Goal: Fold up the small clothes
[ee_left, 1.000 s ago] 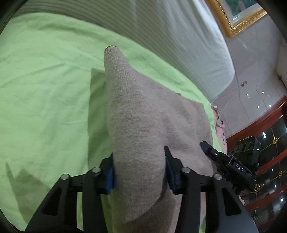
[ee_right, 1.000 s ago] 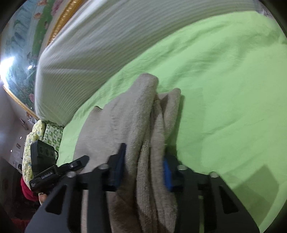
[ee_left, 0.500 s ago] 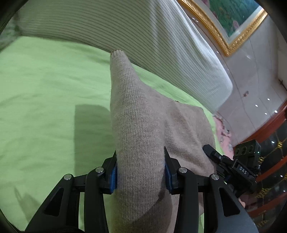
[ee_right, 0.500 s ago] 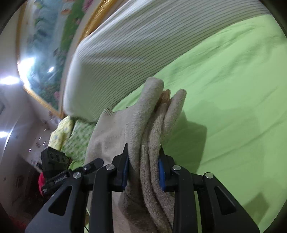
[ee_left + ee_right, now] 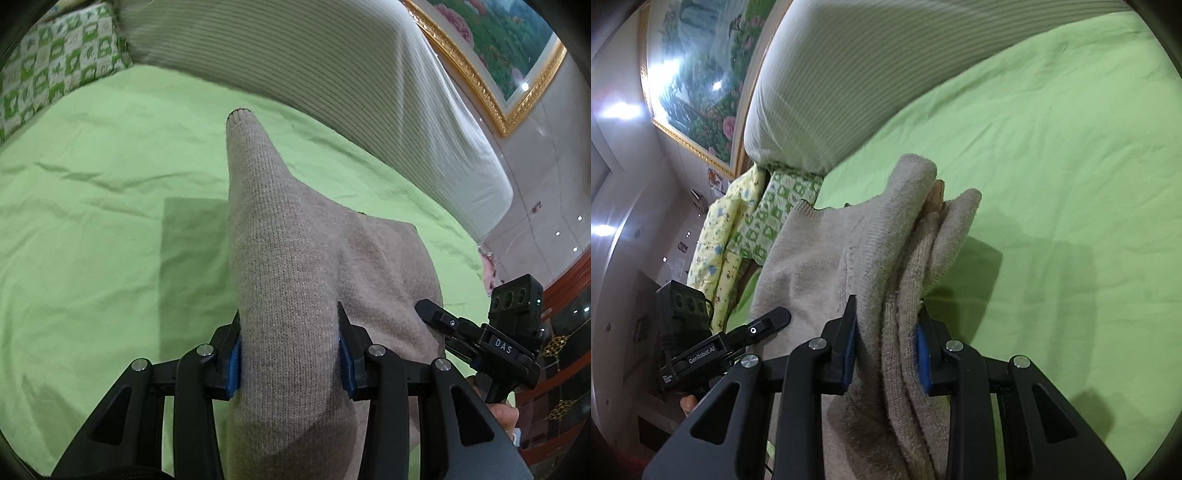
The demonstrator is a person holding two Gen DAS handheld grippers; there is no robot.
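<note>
A brown knit sweater (image 5: 295, 280) fills the middle of the frame. The left gripper (image 5: 290, 354) at the bottom pinches a thick fold of it between its blue pads. The other gripper (image 5: 480, 343) shows at the lower right, touching the sweater's edge. A green sheet (image 5: 92, 229) lies under it all. A striped white pillow (image 5: 314, 59) sits along the top, and a checked cushion (image 5: 59, 62) in the upper left.

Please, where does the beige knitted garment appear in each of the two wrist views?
Left wrist view: beige knitted garment fills the centre, clamped by the left gripper.
Right wrist view: it hangs centre-left, bunched in the right gripper.
Shared landmark: the green sheet.
</note>
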